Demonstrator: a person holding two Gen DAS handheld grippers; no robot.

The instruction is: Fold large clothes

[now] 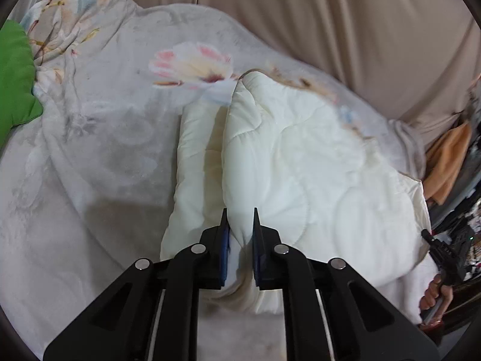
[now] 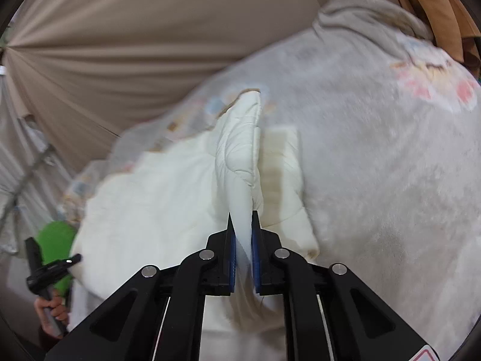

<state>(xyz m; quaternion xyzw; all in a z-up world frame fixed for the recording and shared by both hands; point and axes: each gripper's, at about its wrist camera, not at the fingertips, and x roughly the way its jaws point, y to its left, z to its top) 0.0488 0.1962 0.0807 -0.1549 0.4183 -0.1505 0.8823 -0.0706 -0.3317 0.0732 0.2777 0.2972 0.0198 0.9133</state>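
Note:
A large cream quilted comforter [image 1: 300,165] lies partly folded on a grey floral blanket [image 1: 105,135]. My left gripper [image 1: 239,219] is shut on a raised edge of the comforter, with cloth between its blue pads. My right gripper [image 2: 242,221] is shut on another part of the comforter's edge [image 2: 240,156], which stands up as a ridge ahead of it. The other gripper shows at the right edge of the left wrist view [image 1: 442,255] and at the lower left of the right wrist view [image 2: 45,270], each in a hand.
The grey floral blanket [image 2: 390,180] covers the bed. A beige curtain [image 1: 330,15] hangs behind. A green cushion [image 1: 15,75] lies at the far left. An orange cloth [image 1: 448,162] hangs at the right, with clutter beside it.

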